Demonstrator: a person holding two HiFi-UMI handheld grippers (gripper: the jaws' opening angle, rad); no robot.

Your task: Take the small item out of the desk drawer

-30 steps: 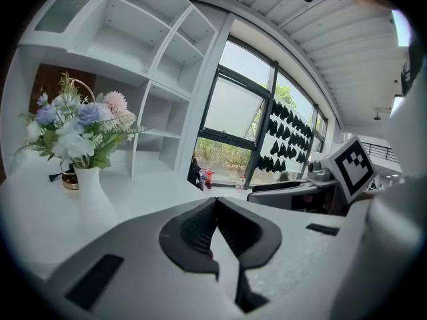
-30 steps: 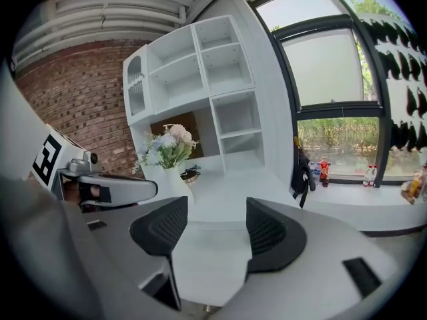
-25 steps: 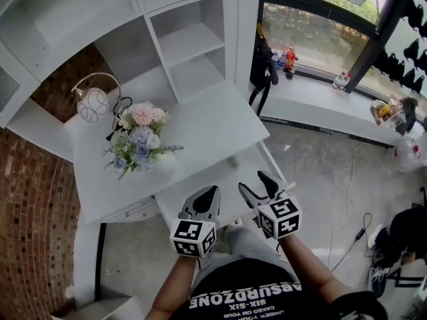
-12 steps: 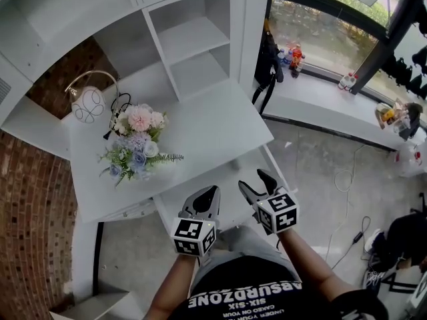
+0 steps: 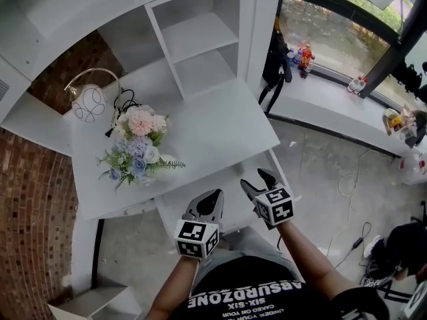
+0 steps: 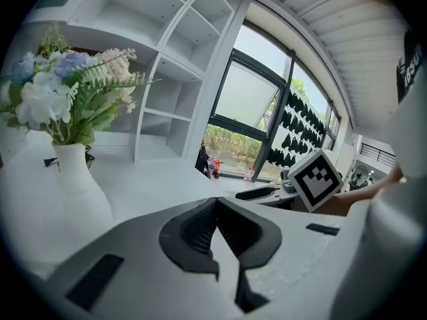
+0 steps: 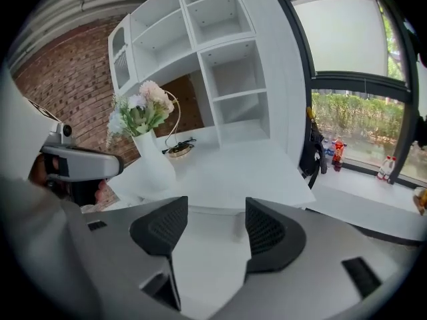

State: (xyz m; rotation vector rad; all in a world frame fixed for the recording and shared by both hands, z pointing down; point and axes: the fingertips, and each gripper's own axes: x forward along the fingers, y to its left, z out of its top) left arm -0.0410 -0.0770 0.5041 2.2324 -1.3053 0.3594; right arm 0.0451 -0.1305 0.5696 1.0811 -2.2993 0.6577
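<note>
The white desk drawer [image 5: 230,179] stands pulled open under the desk top [image 5: 207,129]. My left gripper [image 5: 214,196] hovers over the drawer's near left part; in the left gripper view [image 6: 215,201] its pad tips meet, shut, with a tiny red speck in the gap behind them that I cannot identify. To its right, my right gripper [image 5: 256,179] is held open above the drawer. In the right gripper view [image 7: 215,209] a small pale object [image 7: 237,227] shows on the drawer floor [image 7: 200,245] between the spread pads.
A white vase of flowers [image 5: 141,149] and a round lamp [image 5: 90,103] stand on the desk's left side. Open shelves [image 5: 193,42] rise behind. A dark bag [image 5: 273,62] hangs at the desk's right, by a window ledge [image 5: 333,105] with bottles. Cables lie on the floor [image 5: 347,185].
My right gripper has edged forward over the drawer. The left gripper has hardly moved and stays shut. The head view has shifted slightly.
</note>
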